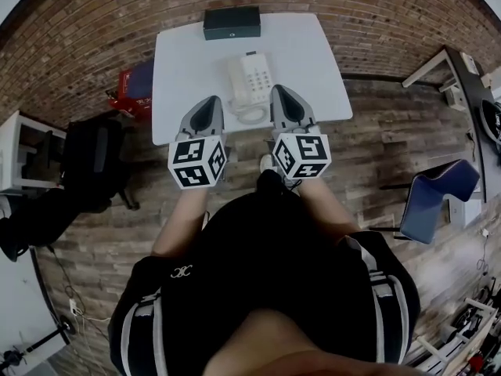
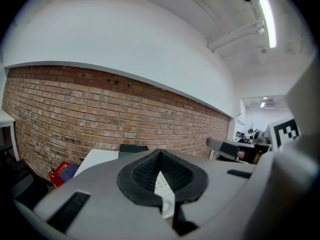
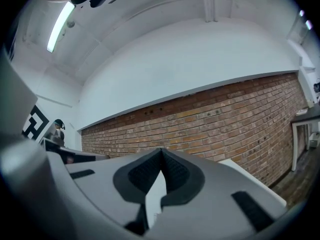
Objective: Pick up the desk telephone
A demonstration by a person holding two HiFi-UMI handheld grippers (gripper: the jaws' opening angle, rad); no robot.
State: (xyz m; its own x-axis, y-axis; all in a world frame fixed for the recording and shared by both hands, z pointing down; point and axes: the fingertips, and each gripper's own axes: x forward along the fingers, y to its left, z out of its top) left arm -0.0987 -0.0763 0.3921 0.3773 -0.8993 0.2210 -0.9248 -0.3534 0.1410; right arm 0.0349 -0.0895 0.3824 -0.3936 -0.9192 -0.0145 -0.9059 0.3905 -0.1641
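A white desk telephone (image 1: 249,79) with a coiled cord lies near the middle of the white table (image 1: 180,61) in the head view. My left gripper (image 1: 208,104) hovers just left of the phone's near end, jaws shut and empty. My right gripper (image 1: 283,94) sits just right of the phone, also shut with nothing held. In the left gripper view a sliver of the phone's keypad (image 2: 161,184) shows through the notch of my left gripper (image 2: 160,156). The right gripper view shows only the table's white top (image 3: 156,189) past my right gripper (image 3: 161,156).
A dark green box (image 1: 232,22) stands at the table's far edge. A red bin (image 1: 131,88) and a black chair (image 1: 92,163) are left of the table. A blue chair (image 1: 438,194) and another desk (image 1: 462,77) stand at right. A brick wall (image 2: 100,114) is behind.
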